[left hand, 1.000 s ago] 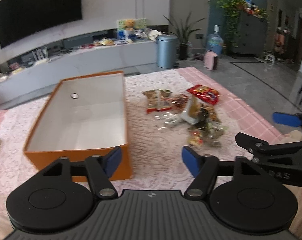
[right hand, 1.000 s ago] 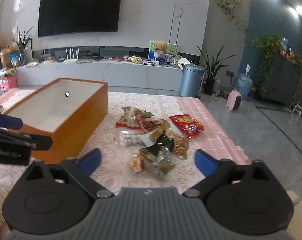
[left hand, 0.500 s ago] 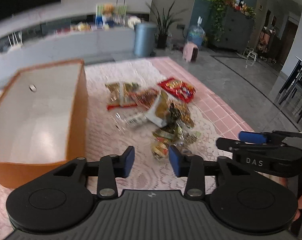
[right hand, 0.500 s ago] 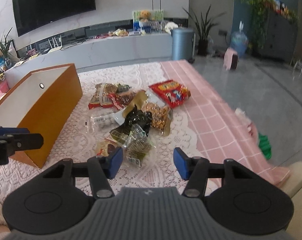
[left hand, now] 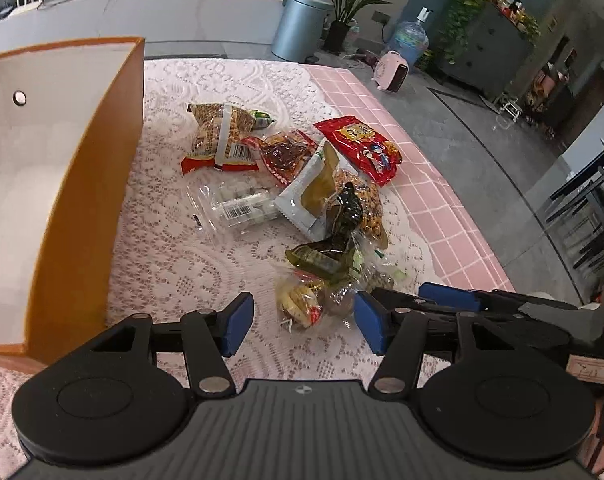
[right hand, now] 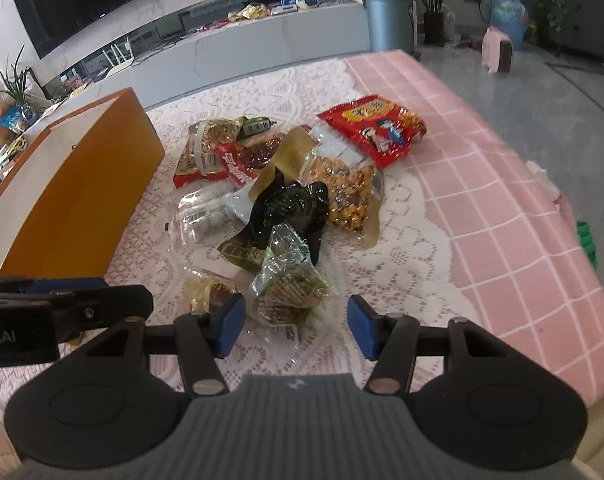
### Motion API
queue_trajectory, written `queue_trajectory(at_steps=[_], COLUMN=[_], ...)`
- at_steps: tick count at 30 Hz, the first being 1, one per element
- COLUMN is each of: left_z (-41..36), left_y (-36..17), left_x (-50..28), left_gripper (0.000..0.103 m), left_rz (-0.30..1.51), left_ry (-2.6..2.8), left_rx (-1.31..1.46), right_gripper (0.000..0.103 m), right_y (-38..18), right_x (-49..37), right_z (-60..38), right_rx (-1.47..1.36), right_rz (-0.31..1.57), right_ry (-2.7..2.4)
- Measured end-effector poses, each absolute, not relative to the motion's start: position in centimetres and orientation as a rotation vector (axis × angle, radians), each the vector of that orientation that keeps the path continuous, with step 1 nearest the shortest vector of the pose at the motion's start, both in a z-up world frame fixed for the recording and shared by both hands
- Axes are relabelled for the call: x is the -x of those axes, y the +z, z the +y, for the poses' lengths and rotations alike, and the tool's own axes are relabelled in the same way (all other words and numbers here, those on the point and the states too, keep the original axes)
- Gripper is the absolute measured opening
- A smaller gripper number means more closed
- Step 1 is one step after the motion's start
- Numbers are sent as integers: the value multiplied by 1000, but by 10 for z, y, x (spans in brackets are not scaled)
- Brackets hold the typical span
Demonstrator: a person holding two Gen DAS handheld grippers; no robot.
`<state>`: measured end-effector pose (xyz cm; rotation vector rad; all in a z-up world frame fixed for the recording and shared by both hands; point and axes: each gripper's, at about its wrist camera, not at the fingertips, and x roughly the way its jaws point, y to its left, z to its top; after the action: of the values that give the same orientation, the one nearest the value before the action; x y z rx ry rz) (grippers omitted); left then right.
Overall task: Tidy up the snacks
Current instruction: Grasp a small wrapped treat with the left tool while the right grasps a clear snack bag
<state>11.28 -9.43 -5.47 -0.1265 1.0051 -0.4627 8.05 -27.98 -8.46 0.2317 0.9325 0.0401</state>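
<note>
1. Pink tiled tablecloth (left hand: 453, 216) with a white lace runner (left hand: 206, 256) over it carries everything; a living room with a grey bin (left hand: 300, 26) lies behind.
2. An empty orange box (left hand: 74, 216) stands on the lace at the left, open side up, its long axis running away from the cameras.
3. Beside it on the right the snack pile (left hand: 302, 184) spreads across the lace, apart from the box wall.
4. The left gripper (left hand: 303, 322) has jaws about half open, just widened after a brief narrowing, gripping nothing; a small yellow-and-red packet (left hand: 298, 300) sits just ahead, between the pads' lines.
5. The right gripper (right hand: 296, 326) is likewise about half open and empty, its jaws having just narrowed; a clear packet of dark snacks (right hand: 288, 286) lies straight ahead of its gap.
6. Each packet is the pile's nearest edge; I judge the left hand closer to the box, so its packet has the shorter carry leftward.
</note>
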Motion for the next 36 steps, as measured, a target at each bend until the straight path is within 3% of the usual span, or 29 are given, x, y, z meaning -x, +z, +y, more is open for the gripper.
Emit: queue_trajectory(at_steps=[4,14,16,23,30,36], left_z=[-92,-94,-95,-98,-106,-111], left_y=[-62,-82,-86,-98,-109,-114], left_x=[-123,-137,-137,-138,-145,-148], left_gripper=[59,59,59,64,73,71], left_rz=[1024,1069,1077,1093,1122,1092], left_ry=[-454,-464,-462,-460,-450,-463], left_rx=[131,132,123,91,95,110], right_gripper=[56,62,47,40,42,50], right_y=[-99,-118,-118,-110,-117,-126], right_x=[-95,-113,-113,-105,-109,-112], right_z=[-288,-298,-298,-294,-302,-314], right_rx=[-308,-450,-470,-413,-461,-576], right_rz=[961,989,977,940,968,999], right_ry=[27,80,108,94,95,100])
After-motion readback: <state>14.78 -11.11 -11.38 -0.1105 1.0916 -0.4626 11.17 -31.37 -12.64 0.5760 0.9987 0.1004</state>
